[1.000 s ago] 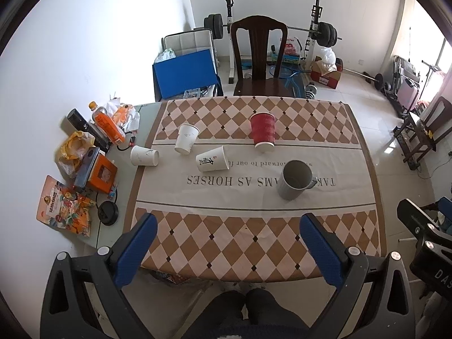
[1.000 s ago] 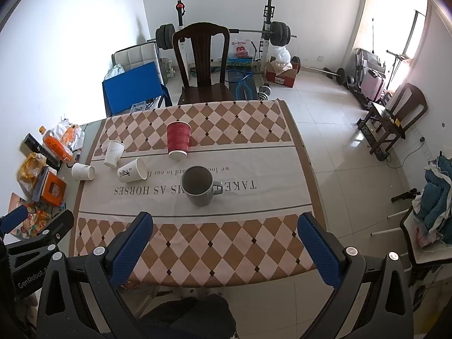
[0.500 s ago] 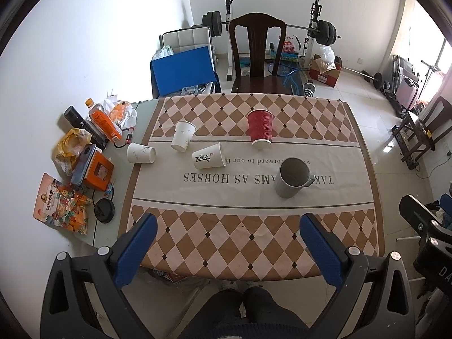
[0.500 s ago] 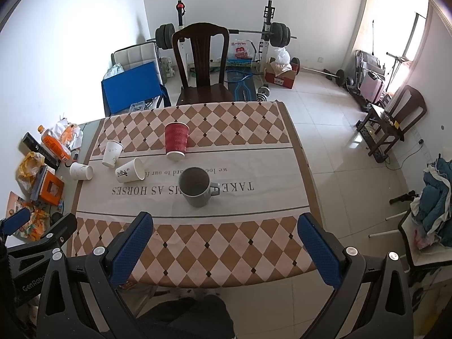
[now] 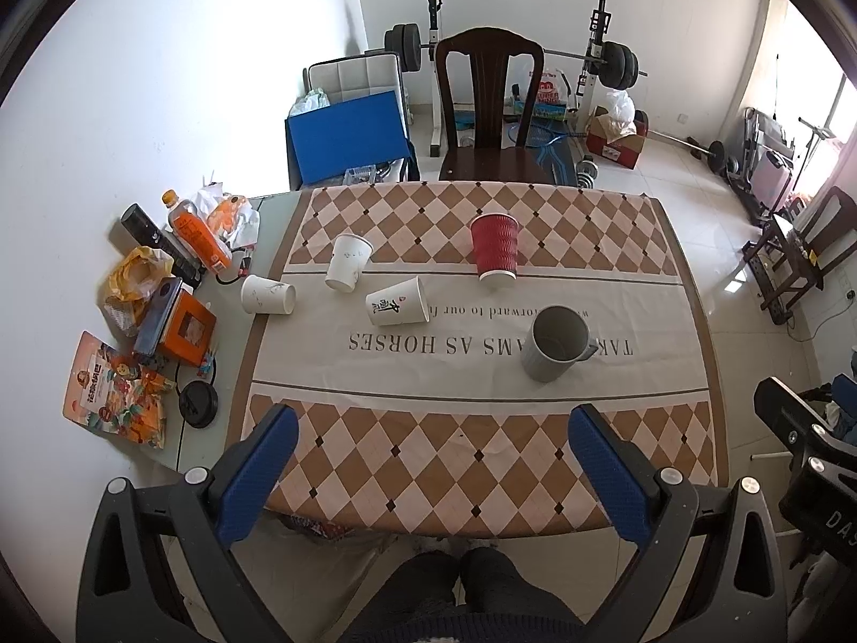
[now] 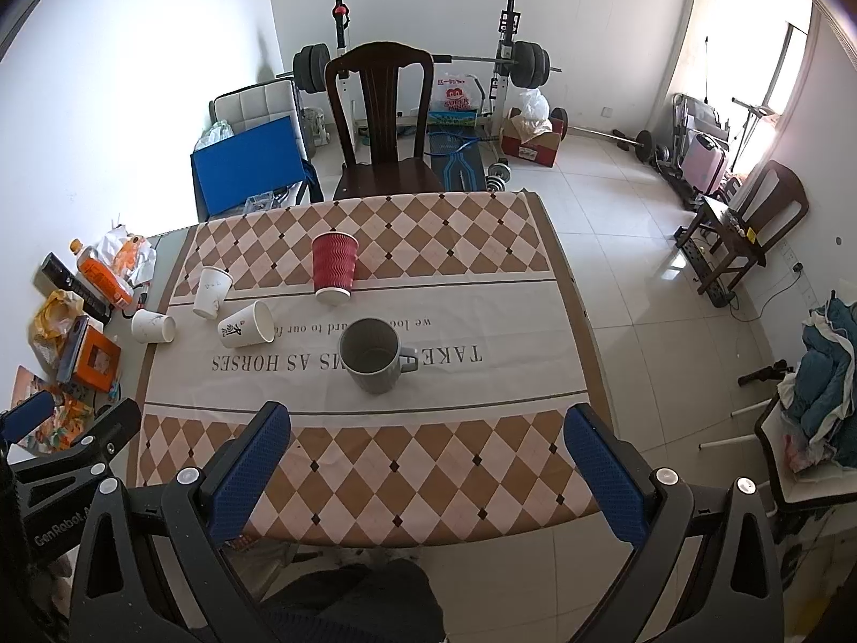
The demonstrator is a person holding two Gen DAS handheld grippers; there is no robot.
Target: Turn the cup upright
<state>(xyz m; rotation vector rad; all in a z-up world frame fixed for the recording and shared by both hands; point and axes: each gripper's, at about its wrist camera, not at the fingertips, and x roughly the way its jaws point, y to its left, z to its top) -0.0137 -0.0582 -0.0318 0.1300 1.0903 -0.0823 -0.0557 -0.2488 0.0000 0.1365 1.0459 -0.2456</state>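
A red ribbed paper cup (image 5: 494, 254) (image 6: 333, 266) stands upside down on the checked tablecloth. A white paper cup (image 5: 348, 261) (image 6: 211, 291) to its left is also inverted. Two more white cups lie on their sides: a printed one (image 5: 398, 301) (image 6: 246, 324) and a plain one (image 5: 268, 294) (image 6: 153, 326) at the cloth's left edge. A grey mug (image 5: 557, 342) (image 6: 372, 356) stands upright. My left gripper (image 5: 428, 450) and right gripper (image 6: 428, 450) are both open and empty, high above the table's near edge.
Bottles, snack packs and an orange box (image 5: 185, 327) clutter the table's left strip. A dark wooden chair (image 5: 490, 107) stands at the far side. Gym weights and a blue board (image 5: 348, 142) are behind. The other gripper shows at each view's edge (image 5: 803, 455) (image 6: 59, 461).
Both grippers have risen and pulled back a little, so the table looks slightly smaller and farther. The cups and mug have not moved.
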